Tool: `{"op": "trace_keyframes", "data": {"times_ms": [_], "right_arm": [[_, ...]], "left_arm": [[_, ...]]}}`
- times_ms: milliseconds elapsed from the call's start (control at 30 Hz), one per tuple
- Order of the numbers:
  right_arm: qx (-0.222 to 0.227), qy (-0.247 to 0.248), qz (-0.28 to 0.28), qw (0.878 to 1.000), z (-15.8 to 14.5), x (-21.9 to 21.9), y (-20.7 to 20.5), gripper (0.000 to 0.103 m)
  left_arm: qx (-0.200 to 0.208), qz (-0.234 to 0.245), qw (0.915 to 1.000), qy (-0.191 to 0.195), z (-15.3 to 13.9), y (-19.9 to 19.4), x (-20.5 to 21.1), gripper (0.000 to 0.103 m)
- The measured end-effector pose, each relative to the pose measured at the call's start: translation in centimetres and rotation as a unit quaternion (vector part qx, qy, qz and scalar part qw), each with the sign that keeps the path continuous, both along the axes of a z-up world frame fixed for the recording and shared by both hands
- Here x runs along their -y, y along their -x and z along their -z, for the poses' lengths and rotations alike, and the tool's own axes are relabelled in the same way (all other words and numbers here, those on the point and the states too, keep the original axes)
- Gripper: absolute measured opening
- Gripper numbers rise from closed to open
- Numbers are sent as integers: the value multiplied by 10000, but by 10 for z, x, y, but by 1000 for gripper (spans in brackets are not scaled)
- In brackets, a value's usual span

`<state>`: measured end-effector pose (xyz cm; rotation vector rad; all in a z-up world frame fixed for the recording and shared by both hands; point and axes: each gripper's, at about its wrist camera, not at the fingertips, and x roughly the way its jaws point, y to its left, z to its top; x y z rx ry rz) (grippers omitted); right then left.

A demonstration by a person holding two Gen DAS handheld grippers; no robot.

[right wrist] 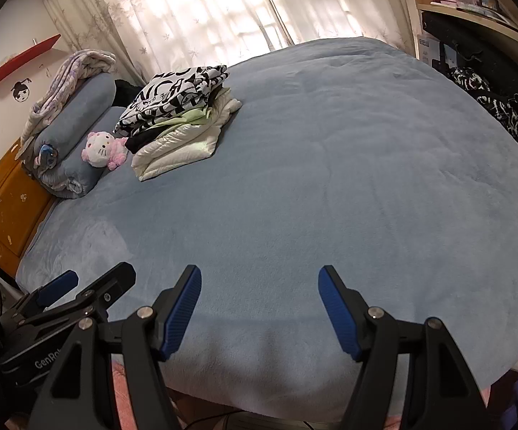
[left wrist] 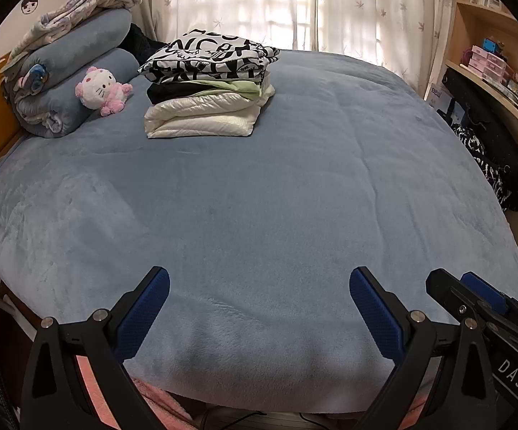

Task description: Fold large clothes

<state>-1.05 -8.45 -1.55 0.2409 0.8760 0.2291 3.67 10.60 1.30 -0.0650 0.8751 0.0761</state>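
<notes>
left tool (left wrist: 259,286) wide, empty | right tool (right wrist: 260,286) wide, empty | both over near edge of bed (left wrist: 259,197) | folded clothes stack (left wrist: 205,89) far-left on bed, beside plush toy (left wrist: 103,91)

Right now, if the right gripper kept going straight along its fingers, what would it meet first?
Probably the blue blanket covering the bed: the open right gripper points down at bare fleece, with nothing between. Depth is unclear.
</notes>
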Motion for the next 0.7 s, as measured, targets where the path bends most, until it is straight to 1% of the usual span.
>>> {"op": "trace_keyframes", "data": {"times_ms": [267,467,700], "right_arm": [[15,-66,84,9999,0,0,5,68],[49,-69,115,9999,-1,1,8,68],[50,-62,114,9999,-2,1,9,68]], "left_arm": [[-15,-15,10000,36,-1,2,0,99],[45,-21,10000,38,-2,5,1,99],[-11,-36,9999,106,-2,10,1,99]]}}
